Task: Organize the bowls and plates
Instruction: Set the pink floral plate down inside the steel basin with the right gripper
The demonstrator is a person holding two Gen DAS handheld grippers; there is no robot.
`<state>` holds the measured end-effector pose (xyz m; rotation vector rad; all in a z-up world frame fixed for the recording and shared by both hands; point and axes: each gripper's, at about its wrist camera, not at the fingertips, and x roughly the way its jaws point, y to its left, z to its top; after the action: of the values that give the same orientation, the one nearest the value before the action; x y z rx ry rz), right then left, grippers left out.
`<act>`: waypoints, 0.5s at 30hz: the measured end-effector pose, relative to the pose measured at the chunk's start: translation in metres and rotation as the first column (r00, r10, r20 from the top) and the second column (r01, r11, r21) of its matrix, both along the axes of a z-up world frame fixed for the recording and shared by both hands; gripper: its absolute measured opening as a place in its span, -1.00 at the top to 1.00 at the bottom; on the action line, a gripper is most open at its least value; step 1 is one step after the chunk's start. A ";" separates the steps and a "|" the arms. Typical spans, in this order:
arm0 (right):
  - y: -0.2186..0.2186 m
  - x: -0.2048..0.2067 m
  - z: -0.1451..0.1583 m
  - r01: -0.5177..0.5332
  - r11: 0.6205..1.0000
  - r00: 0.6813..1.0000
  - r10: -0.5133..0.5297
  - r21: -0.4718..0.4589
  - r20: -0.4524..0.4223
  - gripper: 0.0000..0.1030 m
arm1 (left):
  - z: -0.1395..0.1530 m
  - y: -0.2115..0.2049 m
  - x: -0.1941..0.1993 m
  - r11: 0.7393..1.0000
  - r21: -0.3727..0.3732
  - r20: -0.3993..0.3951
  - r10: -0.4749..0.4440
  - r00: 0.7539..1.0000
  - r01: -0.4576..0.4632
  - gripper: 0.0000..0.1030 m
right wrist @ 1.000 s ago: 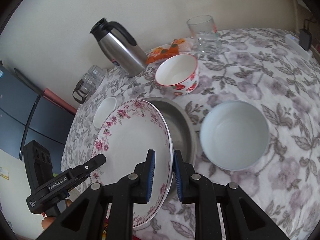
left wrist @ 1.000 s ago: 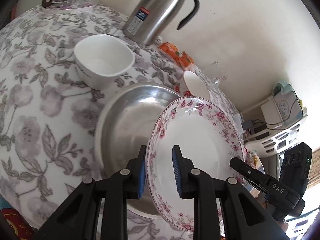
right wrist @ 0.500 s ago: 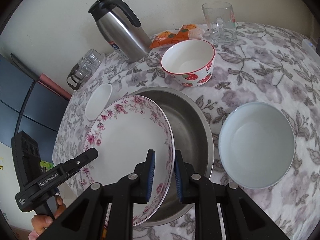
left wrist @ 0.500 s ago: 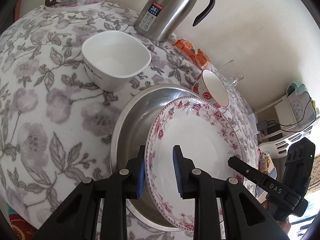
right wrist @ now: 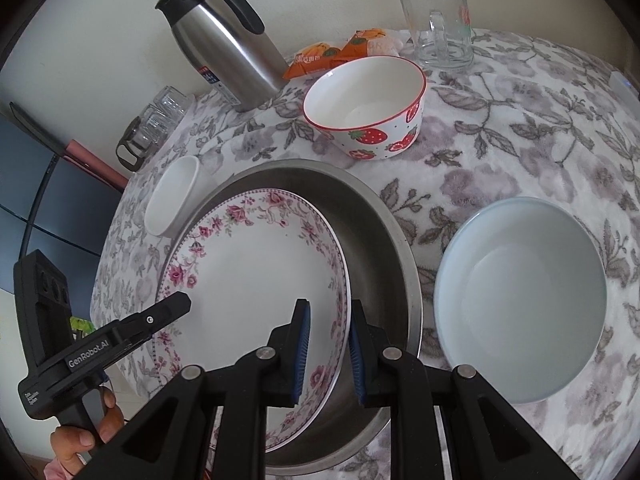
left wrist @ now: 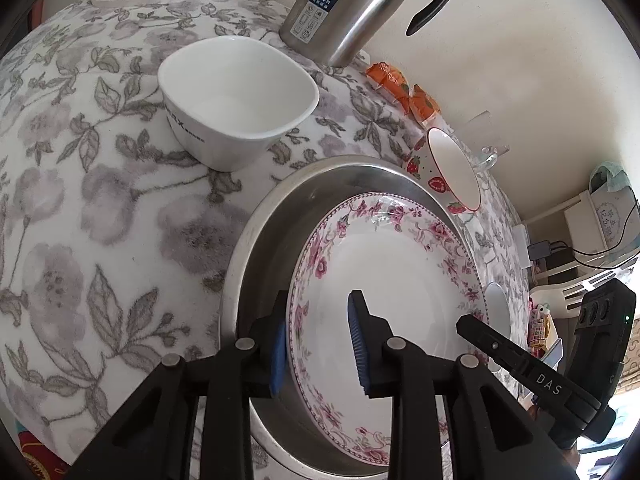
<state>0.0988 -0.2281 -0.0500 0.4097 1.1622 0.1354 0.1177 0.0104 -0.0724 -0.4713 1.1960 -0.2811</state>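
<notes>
A white plate with a pink floral rim (left wrist: 400, 280) (right wrist: 256, 272) lies tilted inside a wide steel basin (left wrist: 256, 280) (right wrist: 380, 240) on the flowered tablecloth. My left gripper (left wrist: 318, 344) straddles the plate's left rim. Its jaws are opening, and the inner pad stands clear of the plate. My right gripper (right wrist: 328, 344) is shut on the opposite rim, one blue pad on each face. Around the basin stand a white square bowl (left wrist: 240, 92) (right wrist: 172, 200), a strawberry-patterned bowl (right wrist: 368, 96) (left wrist: 452, 168) and a pale blue bowl (right wrist: 520, 300).
A steel thermos jug (left wrist: 352, 4) (right wrist: 228, 52), orange snack packets (right wrist: 332, 54) and a glass mug (right wrist: 436, 20) line the wall side. A tray of glasses (right wrist: 156, 128) sits at the far left corner. A hand (right wrist: 80, 436) holds the left gripper's handle.
Both grippers have sunk with the plate, which now sits deeper in the steel basin. The left gripper's pads stand a little wider apart than before.
</notes>
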 end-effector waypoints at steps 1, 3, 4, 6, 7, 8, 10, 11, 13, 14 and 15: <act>0.000 0.000 0.000 0.001 1.000 1.000 -0.001 -0.002 0.000 0.61 | -0.001 -0.001 0.000 1.000 -0.001 -0.003 -0.002 1.000 0.002 0.46; -0.001 0.001 -0.001 0.005 1.000 1.000 -0.005 -0.004 -0.001 0.61 | -0.003 -0.002 0.001 1.000 0.001 -0.005 -0.007 1.000 0.007 0.45; -0.001 0.001 -0.002 0.008 1.000 1.000 -0.008 -0.005 -0.002 0.61 | -0.003 -0.003 0.001 1.000 0.003 -0.007 -0.009 1.000 0.009 0.45; -0.001 0.001 -0.004 0.012 1.000 1.000 -0.012 -0.011 -0.006 0.61 | -0.005 -0.005 0.002 1.000 0.004 -0.010 -0.010 1.000 0.010 0.45; -0.001 0.001 -0.005 0.011 1.000 1.000 -0.011 -0.015 -0.011 0.61 | -0.005 -0.004 0.002 1.000 0.002 -0.011 -0.009 1.000 0.009 0.45; -0.001 0.002 -0.007 0.010 1.000 1.000 -0.011 -0.018 -0.016 0.61 | -0.006 -0.004 0.003 1.000 0.002 -0.013 -0.006 1.000 0.006 0.45; -0.001 0.001 -0.009 0.009 1.000 1.000 -0.009 -0.015 -0.023 0.61 | -0.006 -0.003 0.003 1.000 0.007 -0.012 -0.005 1.000 0.005 0.45; 0.000 0.002 -0.010 0.008 1.000 1.000 -0.008 -0.015 -0.025 0.61 | -0.006 -0.004 0.003 1.000 0.009 -0.010 -0.006 1.000 0.006 0.45; 0.000 0.002 -0.011 0.006 1.000 1.000 -0.006 -0.026 -0.025 0.61 | -0.006 -0.004 0.003 1.000 0.016 -0.007 -0.010 1.000 0.010 0.45; 0.001 0.002 -0.011 0.006 1.000 1.000 -0.007 -0.030 -0.024 0.61 | -0.006 -0.005 0.003 1.000 0.019 -0.007 -0.013 1.000 0.014 0.45; 0.001 0.002 -0.011 0.007 0.999 1.000 -0.008 -0.033 -0.024 0.61 | -0.006 -0.006 0.004 1.000 0.022 -0.006 -0.016 1.000 0.016 0.45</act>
<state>0.1004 -0.2272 -0.0606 0.3874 1.1847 0.1046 0.1215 0.0045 -0.0786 -0.4438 1.2083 -0.2804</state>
